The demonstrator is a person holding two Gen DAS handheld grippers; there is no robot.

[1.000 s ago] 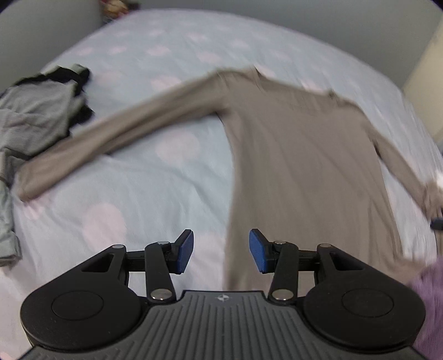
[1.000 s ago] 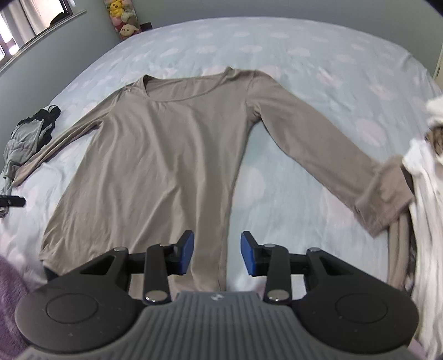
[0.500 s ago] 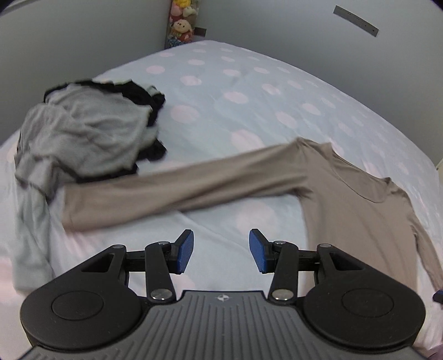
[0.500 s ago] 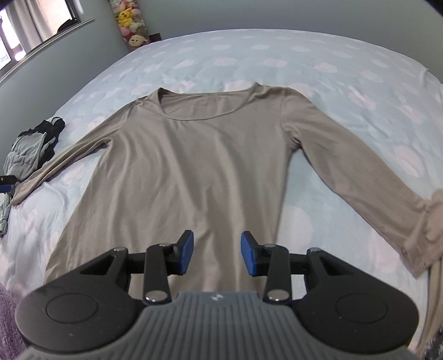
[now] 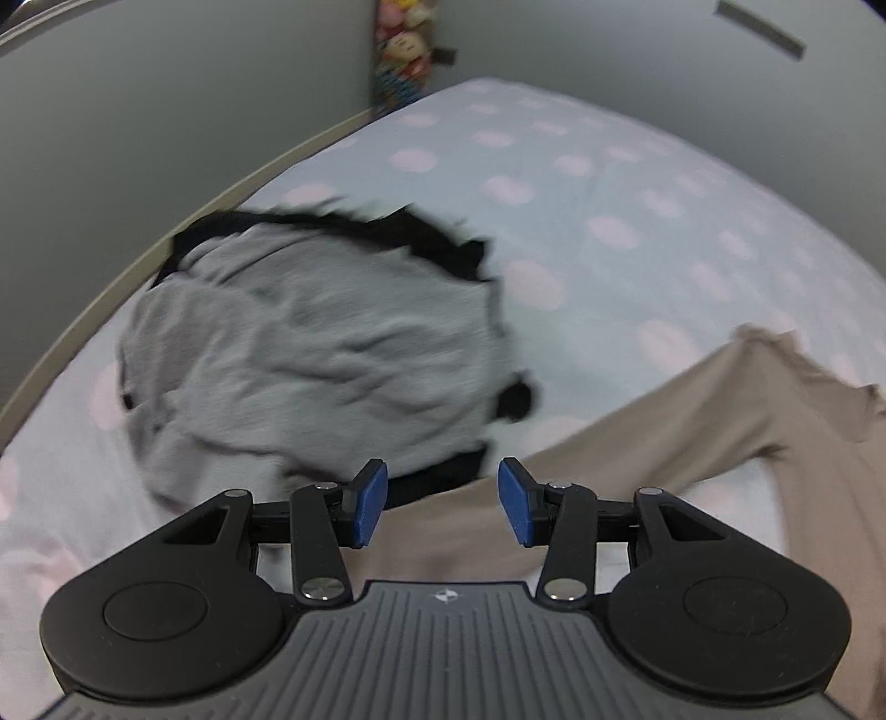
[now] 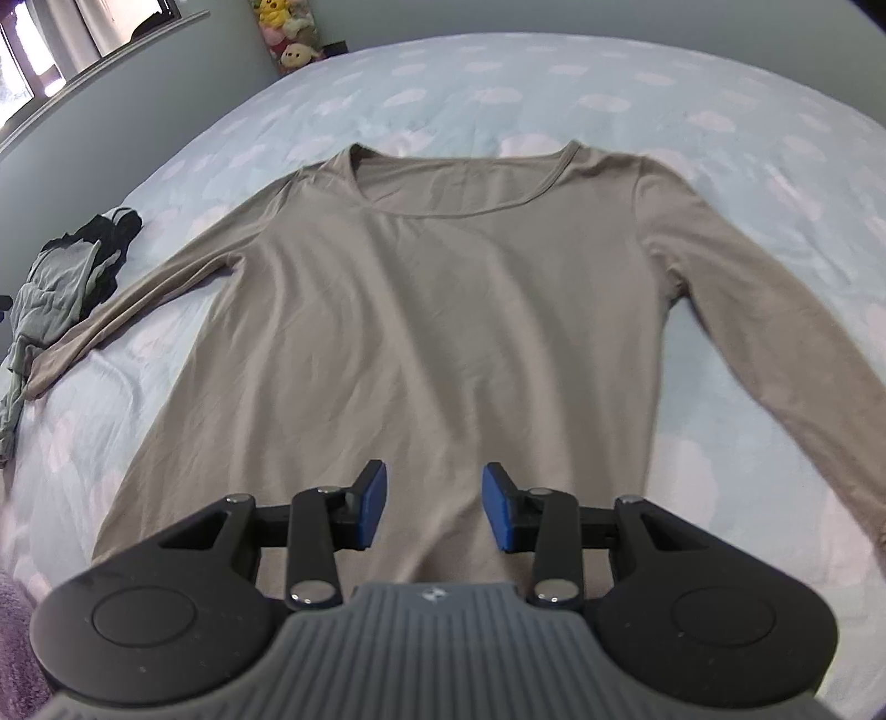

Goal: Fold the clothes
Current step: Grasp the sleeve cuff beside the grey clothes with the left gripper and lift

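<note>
A taupe long-sleeved top [image 6: 443, 310] lies flat, front up, on a pale blue bed with both sleeves spread out. My right gripper [image 6: 433, 512] hovers above the lower middle of the top's body, jaws open, nothing between the blue pads. In the left wrist view the top's left sleeve [image 5: 598, 471] runs from the shoulder at right down under my left gripper [image 5: 443, 509]. That gripper hangs open over the sleeve's end with nothing between its pads. Whether it touches the cloth I cannot tell.
A crumpled grey and black garment [image 5: 310, 354] lies beside the sleeve's end near the bed's left edge, also visible as the grey pile [image 6: 66, 277]. Plush toys [image 6: 288, 39] stand in the corner by the grey wall. A purple cloth [image 6: 16, 637] shows at the lower left.
My left gripper has swept left along the sleeve, from the top's body to the sleeve's end beside the grey garment. My right gripper has shifted left to the middle of the top's body.
</note>
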